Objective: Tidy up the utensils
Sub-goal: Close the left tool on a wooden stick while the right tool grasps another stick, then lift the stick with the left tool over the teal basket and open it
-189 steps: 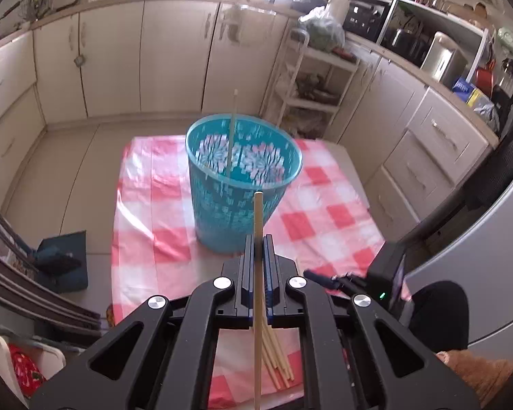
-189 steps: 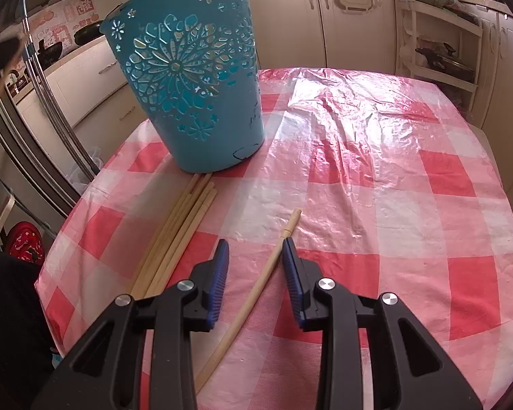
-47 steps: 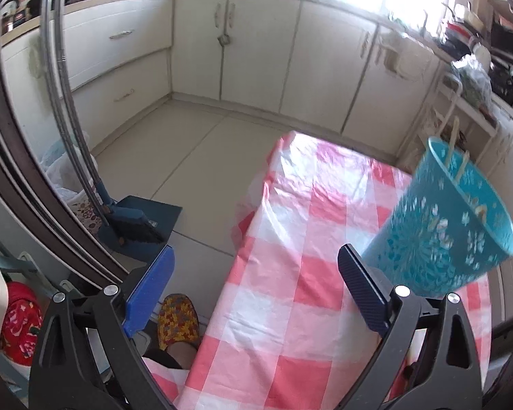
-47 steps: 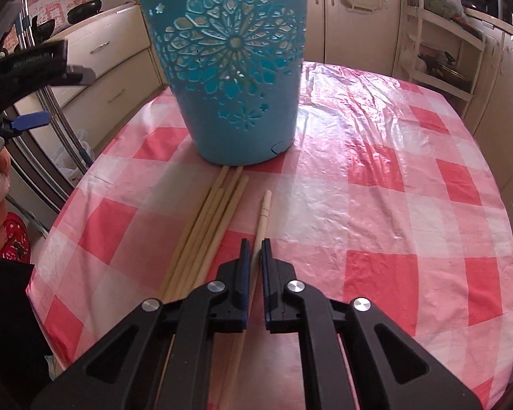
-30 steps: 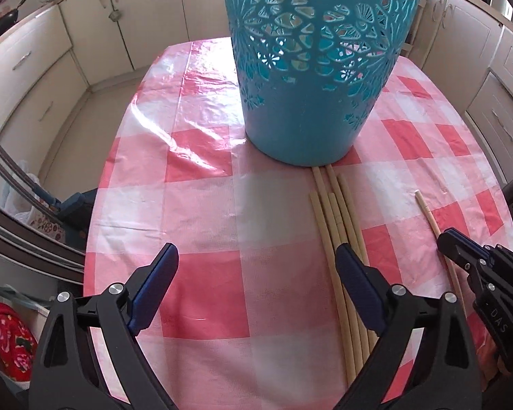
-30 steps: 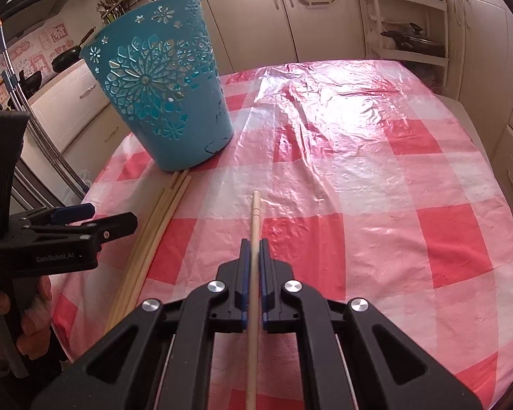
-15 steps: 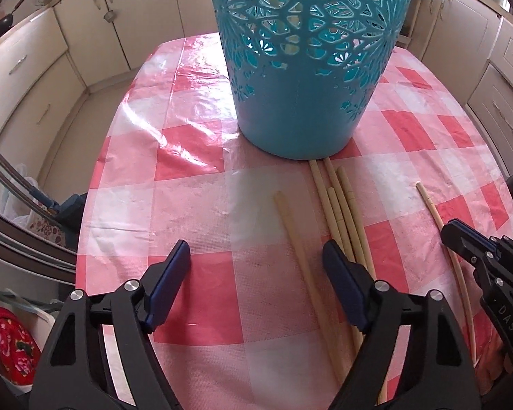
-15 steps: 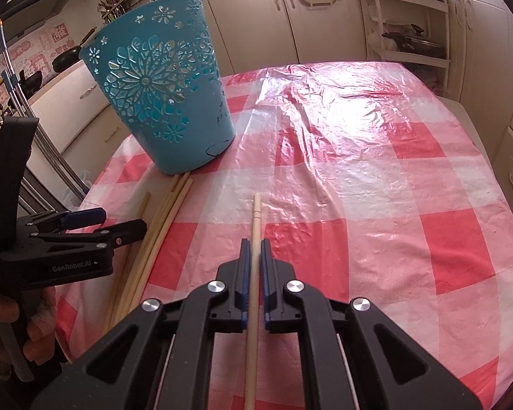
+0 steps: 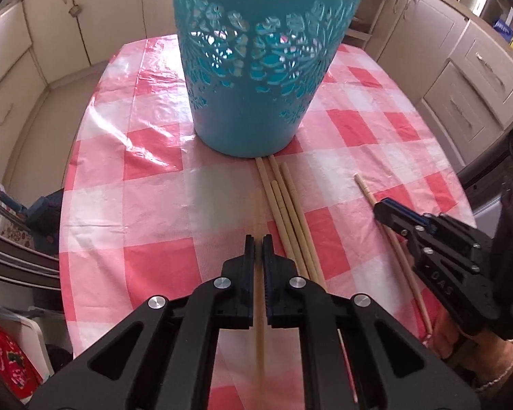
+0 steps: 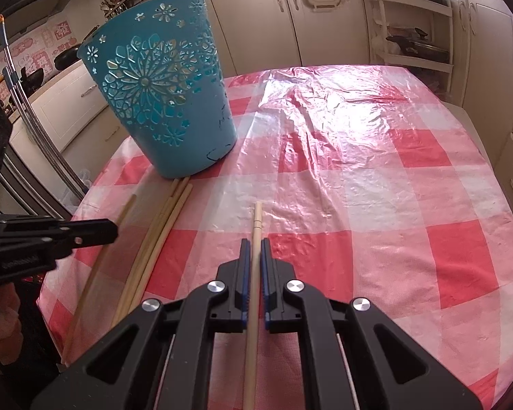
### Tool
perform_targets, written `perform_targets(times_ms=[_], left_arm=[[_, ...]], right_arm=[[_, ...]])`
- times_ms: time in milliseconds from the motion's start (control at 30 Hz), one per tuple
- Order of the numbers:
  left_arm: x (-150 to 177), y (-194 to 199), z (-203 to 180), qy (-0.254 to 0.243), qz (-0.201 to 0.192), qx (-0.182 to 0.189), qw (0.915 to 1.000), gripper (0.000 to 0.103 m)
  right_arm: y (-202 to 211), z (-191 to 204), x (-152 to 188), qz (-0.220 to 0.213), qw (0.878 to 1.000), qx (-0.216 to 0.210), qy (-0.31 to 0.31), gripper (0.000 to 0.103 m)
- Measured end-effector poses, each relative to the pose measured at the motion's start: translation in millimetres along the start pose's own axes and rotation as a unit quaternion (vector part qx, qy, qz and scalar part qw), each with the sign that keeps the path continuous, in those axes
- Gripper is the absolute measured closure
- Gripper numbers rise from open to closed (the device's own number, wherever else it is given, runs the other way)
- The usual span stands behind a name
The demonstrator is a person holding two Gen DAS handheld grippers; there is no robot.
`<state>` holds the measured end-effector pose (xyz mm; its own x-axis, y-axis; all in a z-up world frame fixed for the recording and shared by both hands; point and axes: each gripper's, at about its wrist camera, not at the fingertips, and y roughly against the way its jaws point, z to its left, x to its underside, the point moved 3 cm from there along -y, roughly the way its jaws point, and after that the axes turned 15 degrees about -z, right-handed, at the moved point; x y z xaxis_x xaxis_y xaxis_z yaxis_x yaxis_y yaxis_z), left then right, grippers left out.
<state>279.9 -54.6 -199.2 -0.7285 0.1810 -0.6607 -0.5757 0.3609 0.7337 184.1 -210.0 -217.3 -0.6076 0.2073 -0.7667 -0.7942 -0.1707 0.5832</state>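
A turquoise cut-out basket (image 9: 256, 68) stands on a red-and-white checked tablecloth (image 9: 147, 205); it also shows in the right wrist view (image 10: 164, 102). My left gripper (image 9: 259, 239) is shut on a wooden chopstick (image 9: 259, 328) just left of a bundle of loose chopsticks (image 9: 289, 212) in front of the basket. My right gripper (image 10: 255, 243) is shut on another chopstick (image 10: 255, 225), held low over the cloth. The right gripper also shows in the left wrist view (image 9: 427, 235), and the left gripper in the right wrist view (image 10: 51, 235).
Cream kitchen cabinets (image 10: 256, 17) surround the table. A white shelf rack (image 10: 413, 20) stands at the back right. Metal rails (image 10: 37, 130) and a blue dustpan (image 9: 44, 215) are off the table's left side. The table edge (image 9: 63, 239) is close on the left.
My left gripper has closed from wide open onto one chopstick pulled aside from the bundle. My right gripper keeps its chopstick and has barely moved.
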Motion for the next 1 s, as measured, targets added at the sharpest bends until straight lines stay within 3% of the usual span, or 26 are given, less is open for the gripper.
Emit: perform_targets(times_ms=[100, 200, 333, 433, 633, 833, 1000], left_arm=[[-16, 37, 1, 0.018, -0.023, 0.035, 0.999, 0.098], [-50, 83, -1, 0.019, -0.07, 0.061, 0.9955, 0.098], [-113, 134, -6, 0.014, -0.156, 0.07, 0.9852, 0.098], [-160, 152, -10, 0.008, -0.217, 0.054, 0.9746, 0.098], [-224, 144, -22, 0.012, -0.322, -0.009, 0.9468, 0.098], [-244, 87, -18, 0.025, -0.355, -0.081, 0.9311, 0.098], [-235, 50, -4, 0.038, -0.333, -0.108, 0.9361, 0.098]], right_arm=[[0, -2, -1, 0.0, 1.0, -0.003, -0.006, 0.096], [0, -3, -1, -0.001, 1.0, -0.003, -0.008, 0.096], [0, -2, -1, -0.001, 1.0, -0.001, -0.01, 0.096], [0, -2, -1, -0.001, 1.0, -0.002, -0.011, 0.096], [0, -3, -1, -0.001, 1.0, -0.005, -0.016, 0.096], [-1, -5, -1, 0.001, 1.0, -0.009, -0.024, 0.096], [-1, -6, -1, 0.001, 1.0, -0.01, -0.025, 0.096]])
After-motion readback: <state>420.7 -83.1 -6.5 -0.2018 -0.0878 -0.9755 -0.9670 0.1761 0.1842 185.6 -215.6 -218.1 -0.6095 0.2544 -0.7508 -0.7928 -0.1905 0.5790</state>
